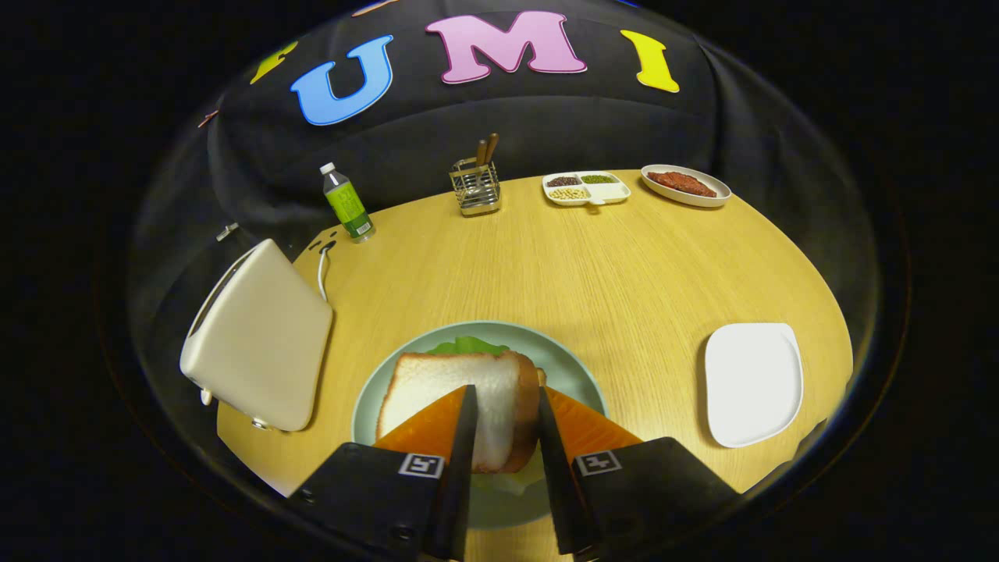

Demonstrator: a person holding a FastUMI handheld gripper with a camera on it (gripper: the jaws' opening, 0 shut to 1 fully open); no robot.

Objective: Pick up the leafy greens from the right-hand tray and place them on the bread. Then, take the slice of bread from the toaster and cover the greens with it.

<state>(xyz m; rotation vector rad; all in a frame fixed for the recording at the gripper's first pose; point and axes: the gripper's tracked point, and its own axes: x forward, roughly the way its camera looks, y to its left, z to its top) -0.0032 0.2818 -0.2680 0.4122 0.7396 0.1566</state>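
A white bread slice [437, 390] with a brown crust stands tilted between my fingers, over the pale green plate [574, 367]. My gripper [503, 390] is shut on it, one finger against its face and the other by its crust edge. Leafy greens [468, 344] peek out behind the slice on the plate, and a paler leaf [507, 482] shows under its lower edge. Whatever lies beneath the greens is hidden. The cream toaster [261, 343] stands left of the plate, tipped away, with its slot out of sight.
A white square tray [753, 382] lies to the right of the plate. Along the far table edge stand a green-labelled bottle [347, 204], a wire utensil holder [476, 187], a divided dish of beans [585, 188] and a plate of red food [687, 185].
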